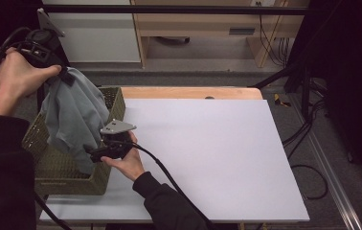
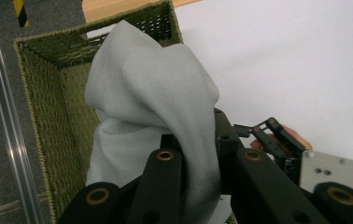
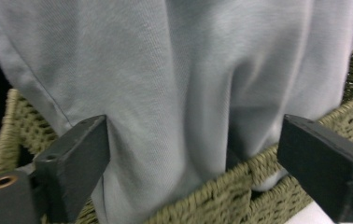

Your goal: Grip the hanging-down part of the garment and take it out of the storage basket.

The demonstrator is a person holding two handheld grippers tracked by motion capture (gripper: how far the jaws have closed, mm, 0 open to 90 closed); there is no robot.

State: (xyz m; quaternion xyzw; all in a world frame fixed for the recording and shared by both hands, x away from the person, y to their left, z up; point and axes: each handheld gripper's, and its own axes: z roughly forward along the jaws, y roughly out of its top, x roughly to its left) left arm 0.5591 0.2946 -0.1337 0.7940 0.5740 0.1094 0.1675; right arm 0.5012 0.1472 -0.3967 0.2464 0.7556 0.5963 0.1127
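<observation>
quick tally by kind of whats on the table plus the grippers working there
Grey-blue soft cloth garment, hanging into the basket: 1
Olive green woven basket: 1
White flat board covering the table: 1
Black two-jaw grippers, left gripper shut on the garment, right gripper open around it: 2
Total: 5

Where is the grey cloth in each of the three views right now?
High view: the grey cloth hangs at the left, over the green woven basket, pinched at its top by the left gripper.
Left gripper view: centre, draped from the jaws down into the basket.
Right gripper view: across the upper picture, between the right gripper's open jaws.
Shared landmark: the basket's woven rim.
</observation>
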